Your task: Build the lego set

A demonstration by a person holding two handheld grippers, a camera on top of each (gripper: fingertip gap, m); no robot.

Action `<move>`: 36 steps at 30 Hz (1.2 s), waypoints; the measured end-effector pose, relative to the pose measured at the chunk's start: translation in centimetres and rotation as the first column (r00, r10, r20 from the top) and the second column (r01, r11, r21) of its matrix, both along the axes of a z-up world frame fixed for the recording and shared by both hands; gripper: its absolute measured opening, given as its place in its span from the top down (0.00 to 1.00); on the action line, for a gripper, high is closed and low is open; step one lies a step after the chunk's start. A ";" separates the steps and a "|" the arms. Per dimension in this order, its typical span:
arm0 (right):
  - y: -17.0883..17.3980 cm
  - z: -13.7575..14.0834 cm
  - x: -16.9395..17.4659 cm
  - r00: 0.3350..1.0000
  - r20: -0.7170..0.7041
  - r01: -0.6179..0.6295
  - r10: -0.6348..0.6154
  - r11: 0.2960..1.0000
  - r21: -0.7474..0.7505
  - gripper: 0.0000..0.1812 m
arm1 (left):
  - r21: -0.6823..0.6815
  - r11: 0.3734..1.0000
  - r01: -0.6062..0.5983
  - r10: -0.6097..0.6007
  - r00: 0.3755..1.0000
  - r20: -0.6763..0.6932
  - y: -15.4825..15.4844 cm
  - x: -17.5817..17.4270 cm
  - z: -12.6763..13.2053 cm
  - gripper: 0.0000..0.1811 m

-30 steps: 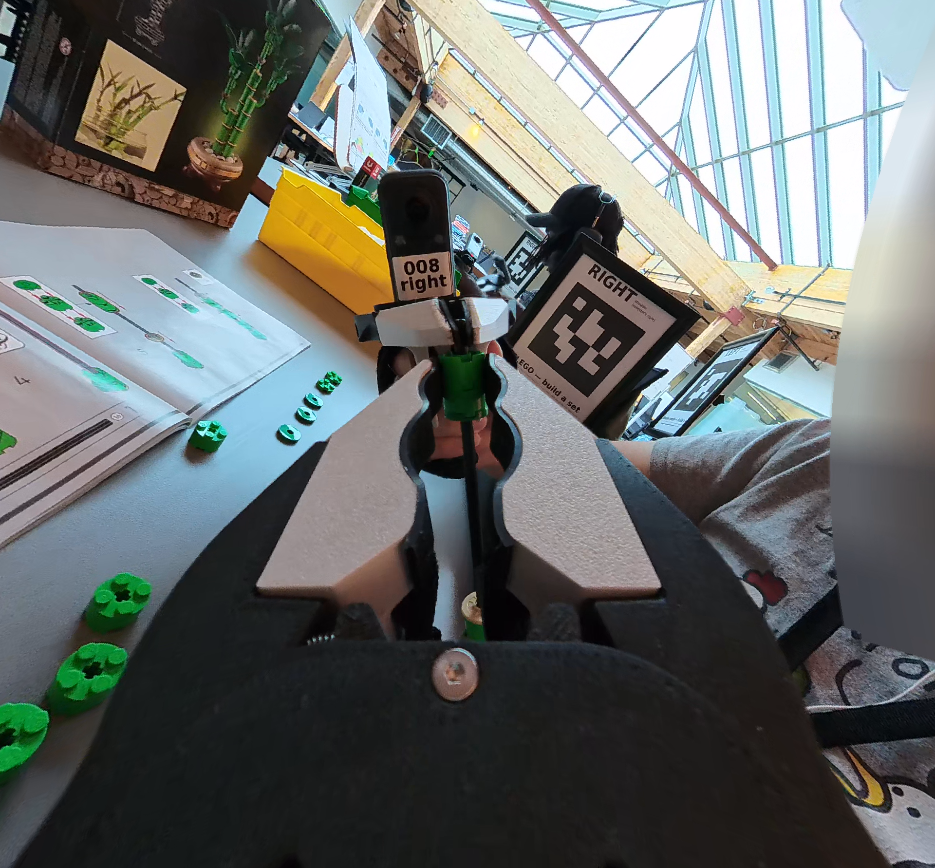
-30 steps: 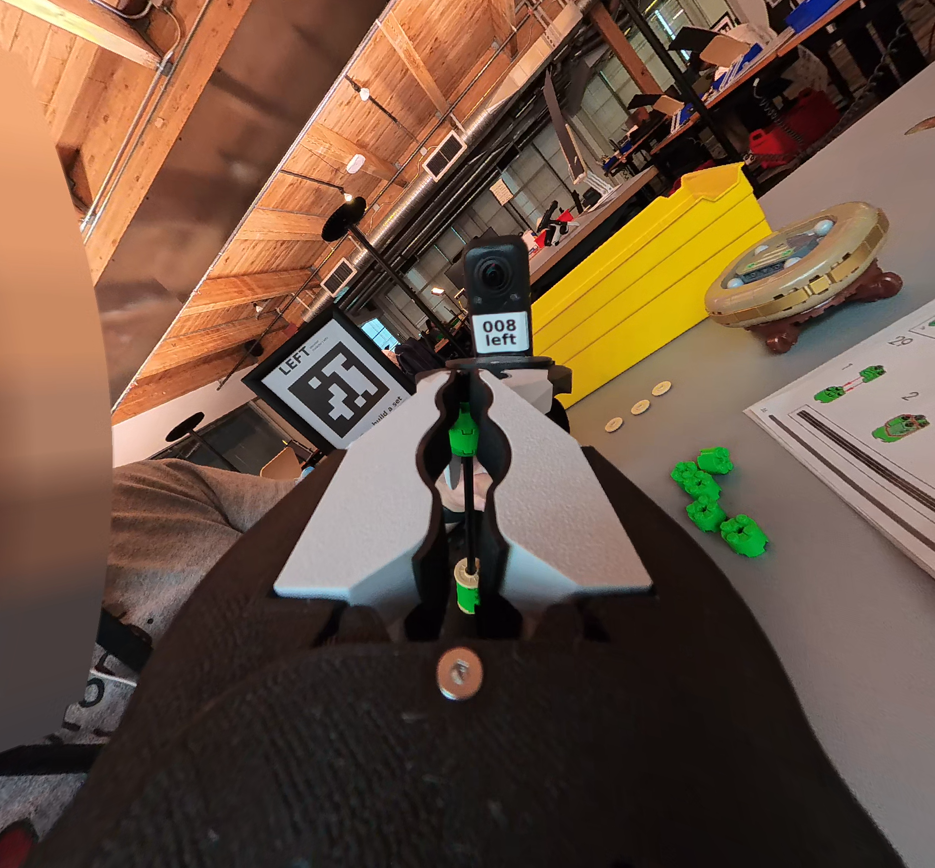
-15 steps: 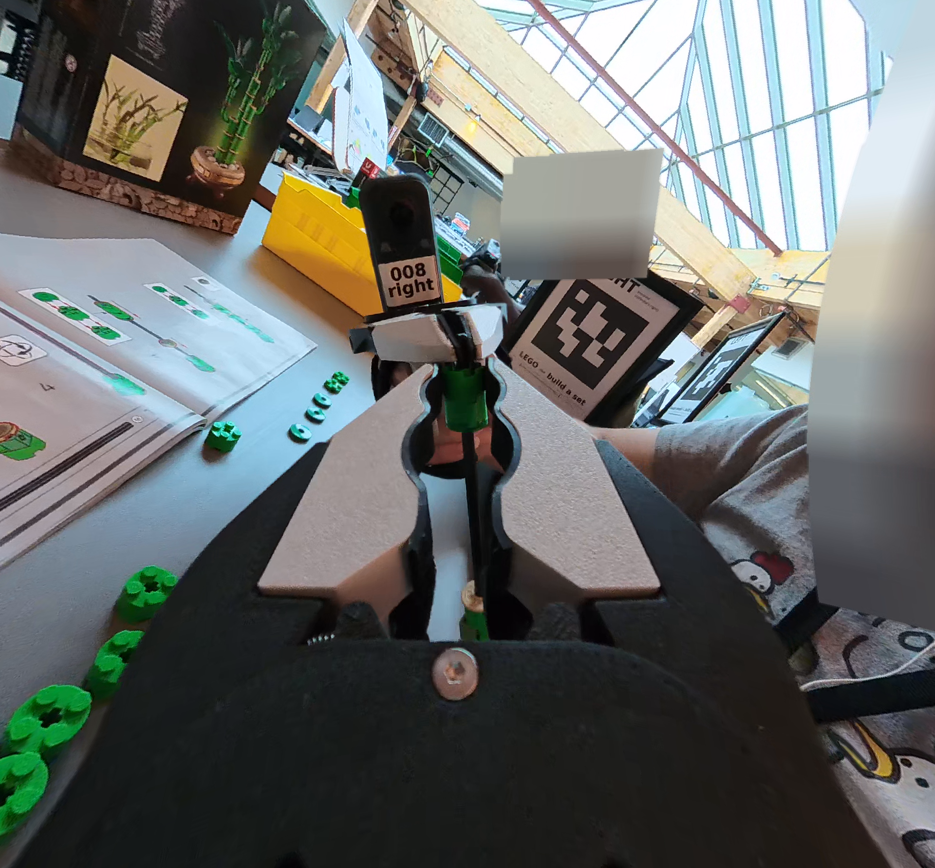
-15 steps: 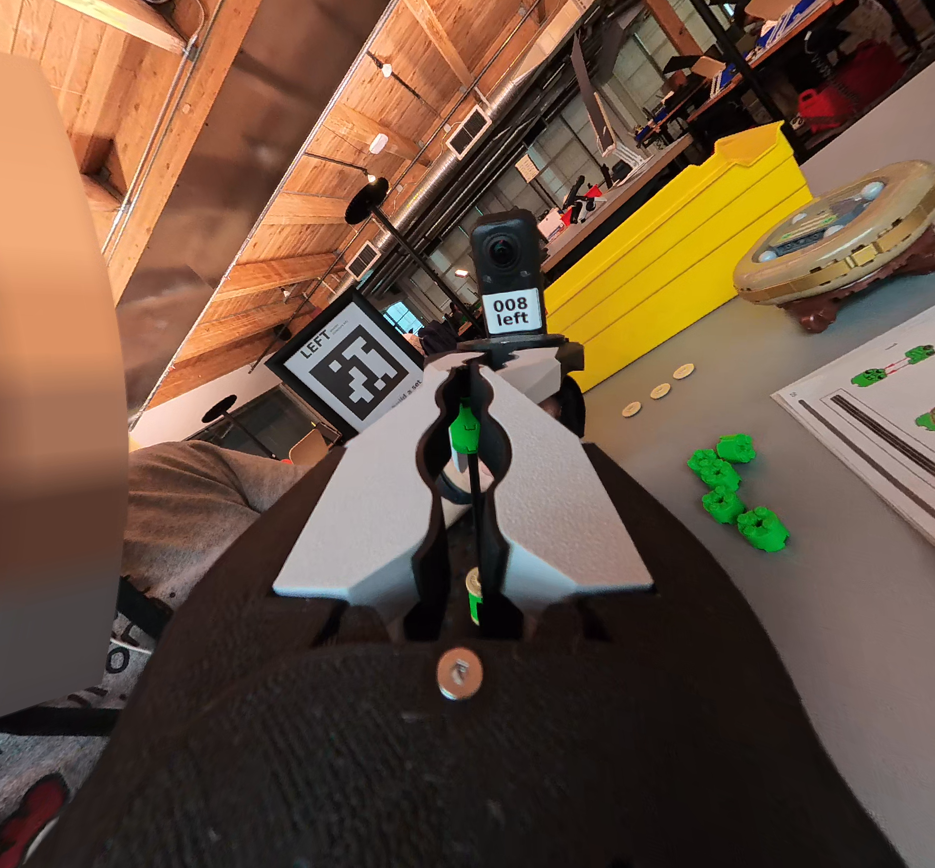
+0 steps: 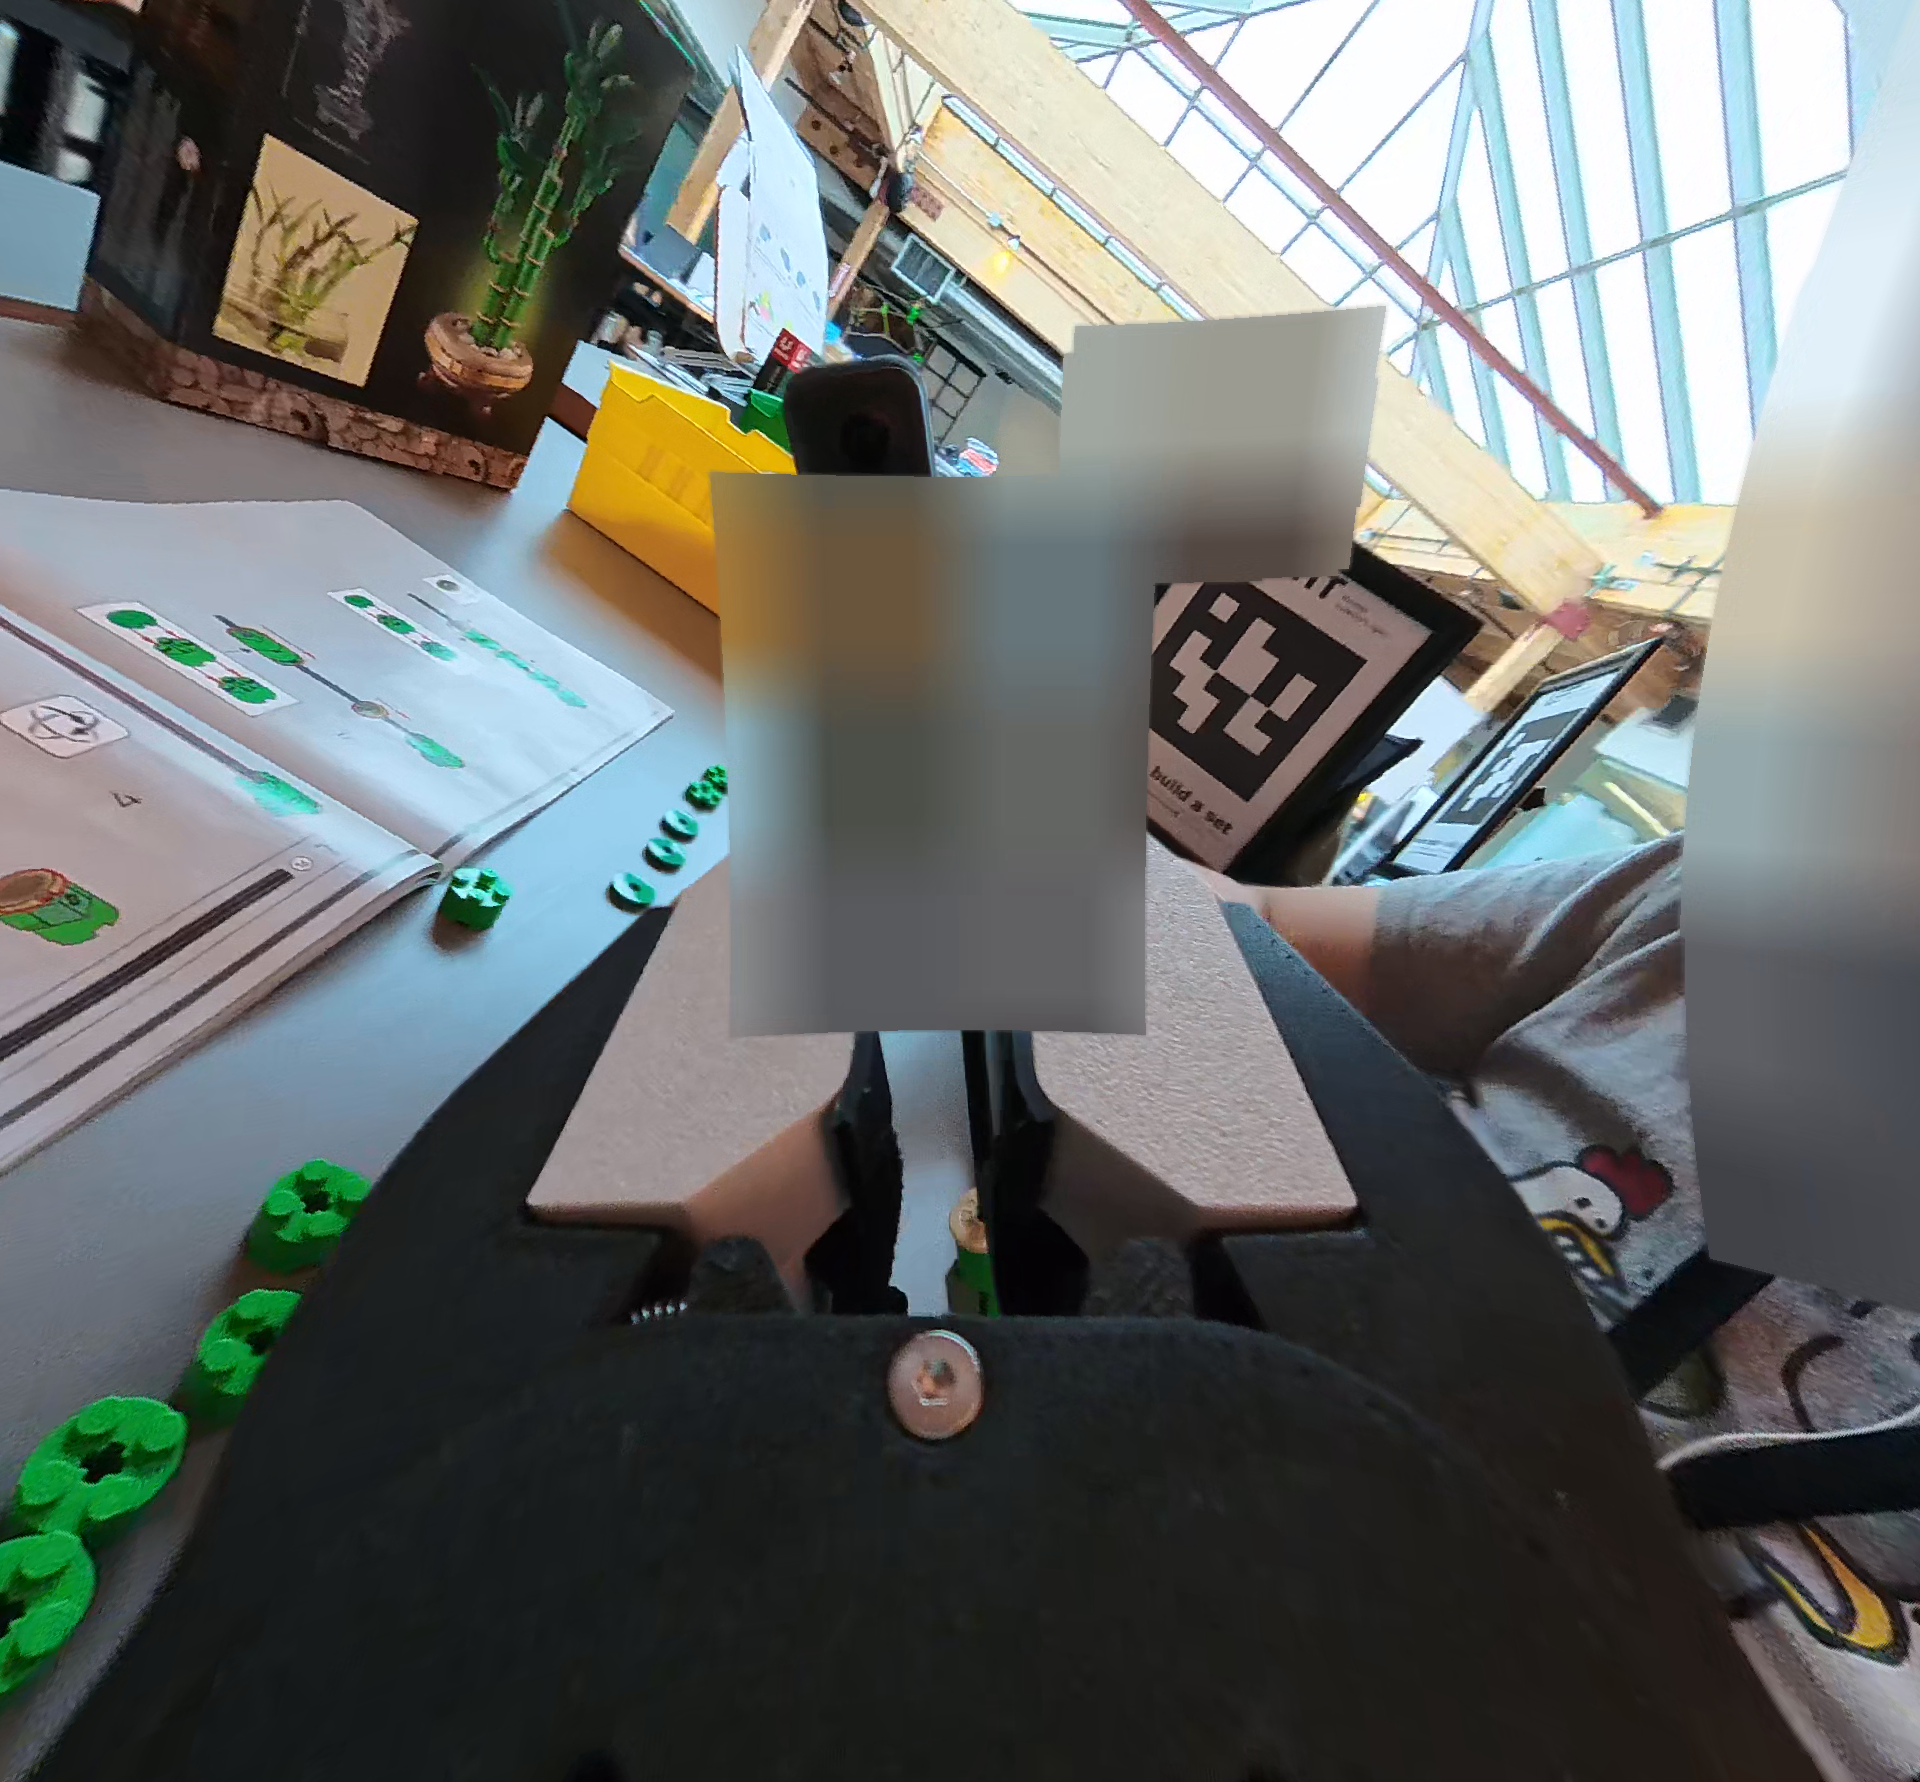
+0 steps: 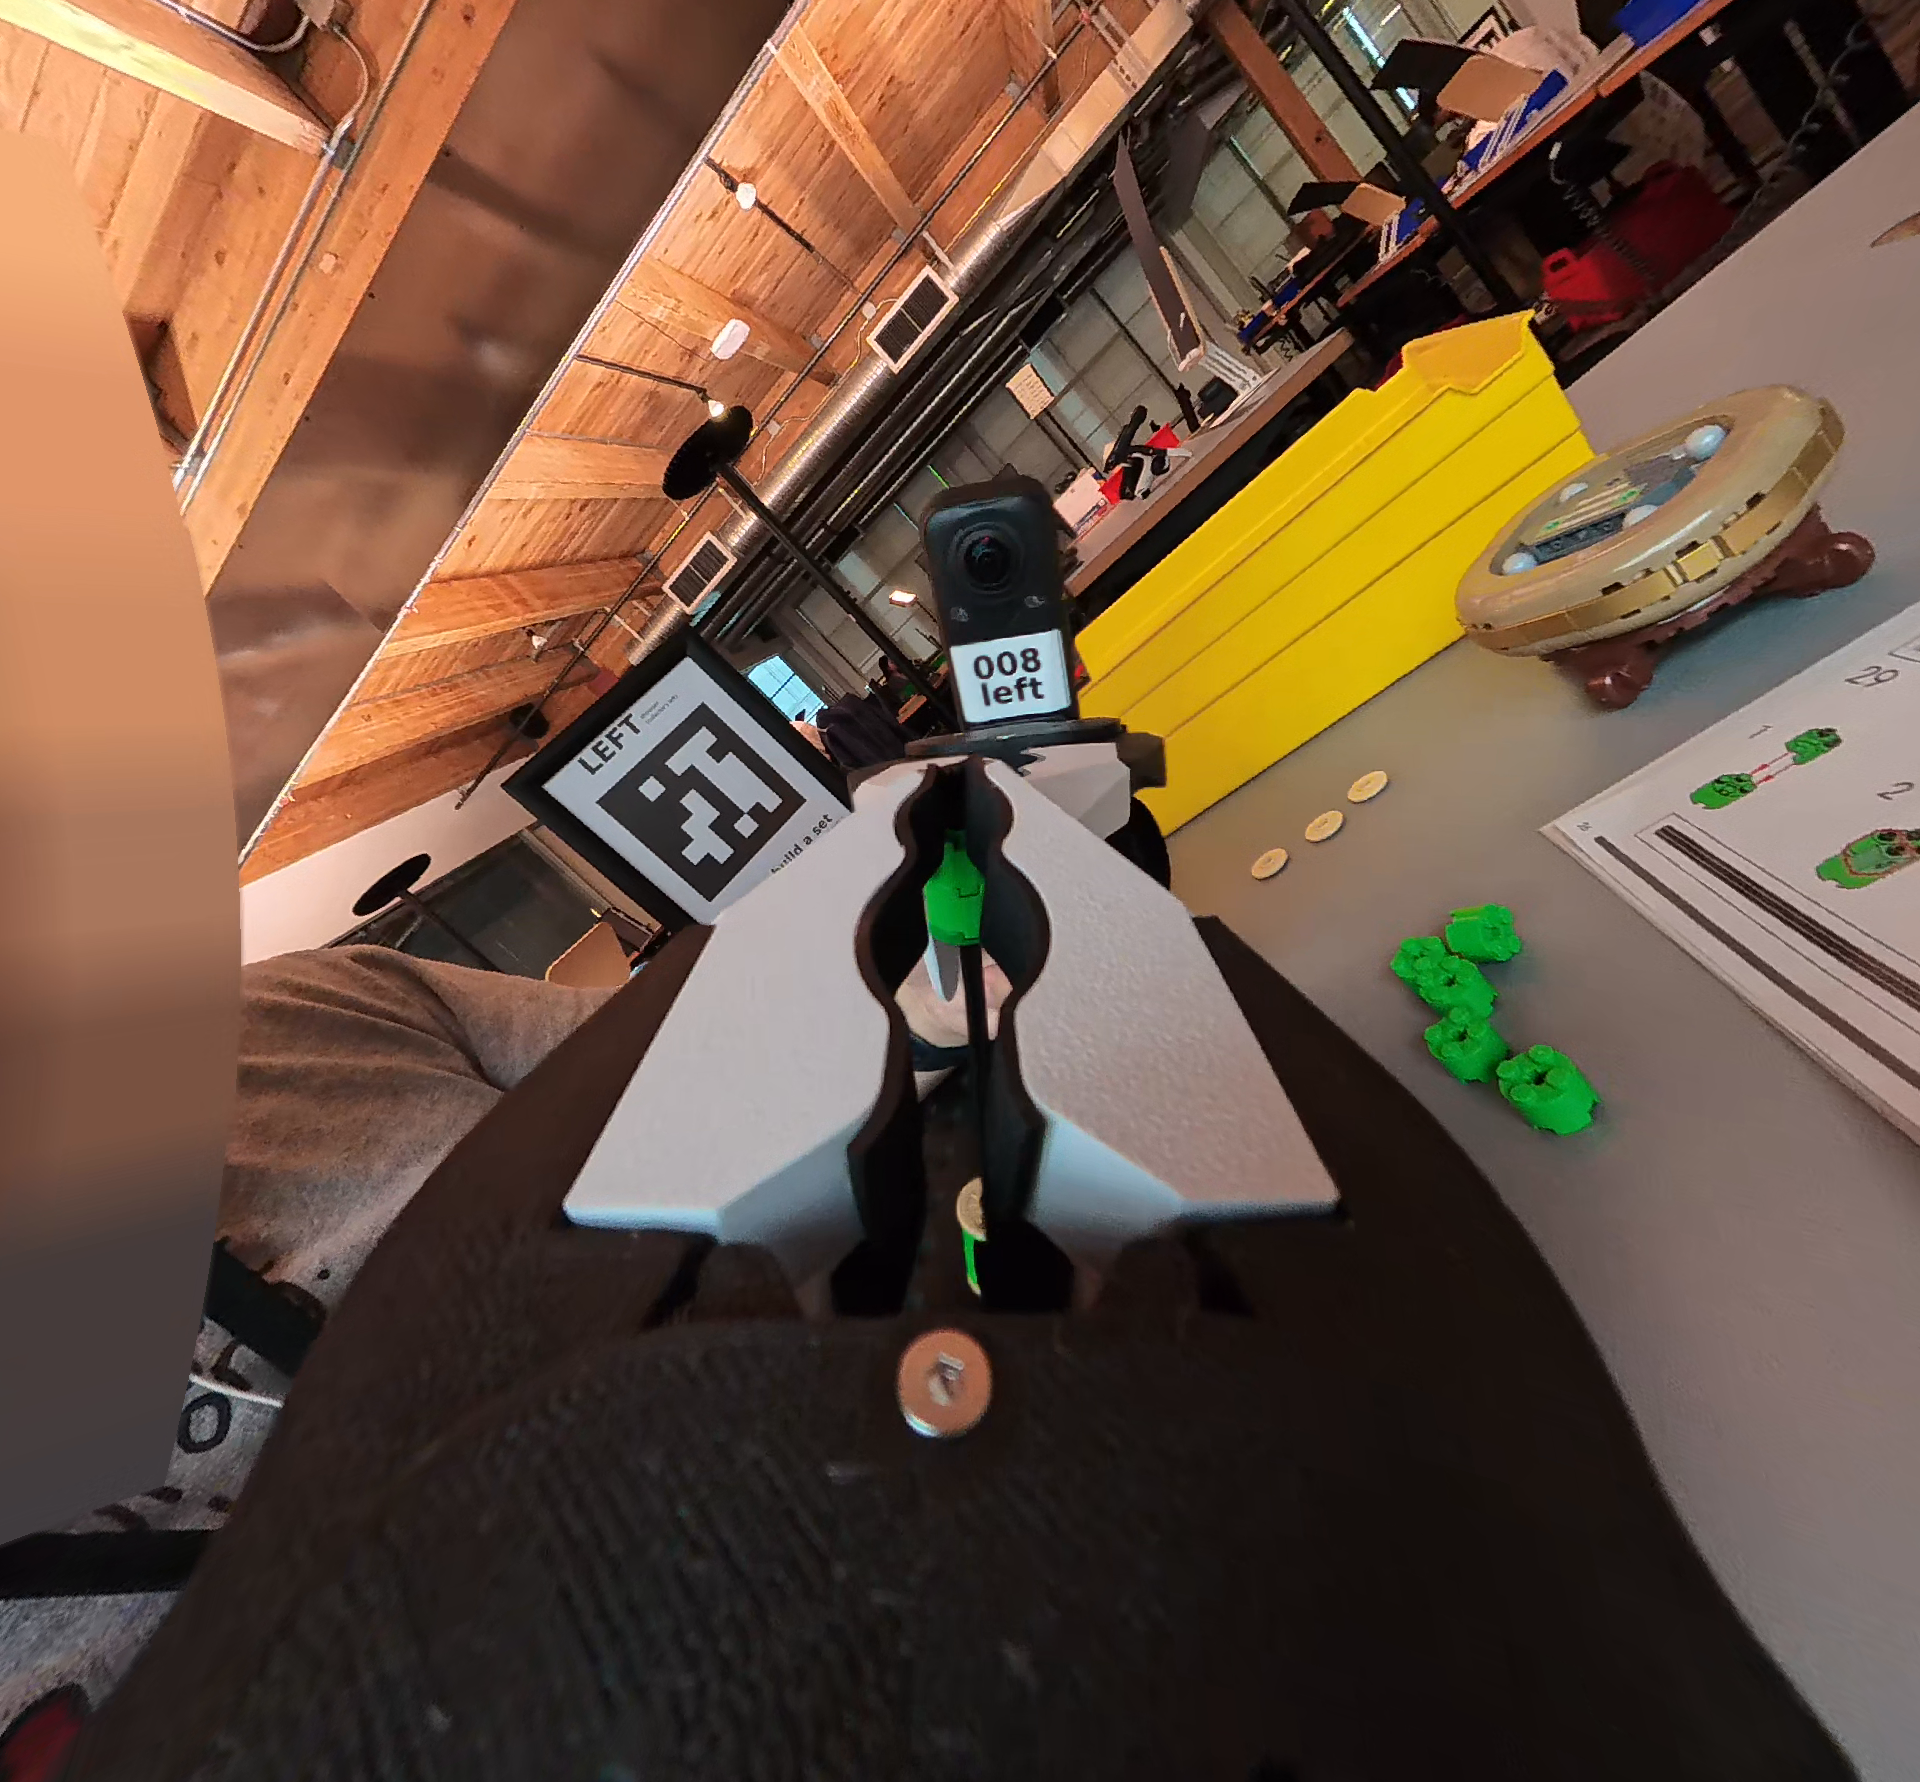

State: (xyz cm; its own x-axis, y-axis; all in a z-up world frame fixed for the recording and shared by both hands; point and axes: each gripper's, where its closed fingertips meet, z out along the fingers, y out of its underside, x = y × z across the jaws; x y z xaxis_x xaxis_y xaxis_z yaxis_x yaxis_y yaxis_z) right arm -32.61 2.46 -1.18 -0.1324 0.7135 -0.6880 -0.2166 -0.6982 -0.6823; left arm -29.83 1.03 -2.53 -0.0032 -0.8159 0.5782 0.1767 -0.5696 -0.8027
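We are holding a thin black lego axle (image 6: 974, 1026) between our two hand-held grippers, above the edge of the grey tabletop (image 6: 1621, 1337). Our right hand-held gripper (image 6: 961, 802) is clenching the axle, which is running along the narrow gap between its pale fingers (image 6: 790, 994); a bright green round lego piece (image 6: 951, 885) is sitting on the axle near the tips, and a tan-capped green piece (image 6: 969, 1233) near the base. Our left hand-held gripper (image 5: 940, 1041) is facing it; a blurred patch is covering its tips, but lower down the same axle (image 5: 977, 1109) is lying pinched in the slim gap, so it is grasping the axle too. Loose green round lego bricks (image 6: 1475, 1015) are lying on the tabletop beside the open paper instruction booklet (image 5: 260, 756). Farther back, a round tan lego base on brown feet (image 6: 1652, 537), a yellow plastic bin (image 6: 1340, 569) and the dark lego box (image 5: 374, 163) are standing.
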 end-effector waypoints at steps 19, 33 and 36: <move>0.0 -0.5 -0.3 1.000 -0.010 -0.030 0.030 0.999 -0.030 0.99 | 0.032 0.999 -0.033 0.033 0.999 -0.003 0.3 -0.3 -0.1 0.92; 0.3 -0.1 -0.2 0.999 -0.053 0.004 -0.008 0.998 -0.069 1.00 | -0.008 0.999 -0.033 0.033 0.999 0.017 0.3 0.0 0.0 0.92; 0.3 0.1 -0.1 0.998 -0.058 0.018 -0.022 0.998 -0.068 1.00 | -0.023 0.999 -0.029 0.030 0.999 0.040 0.3 0.1 0.2 0.92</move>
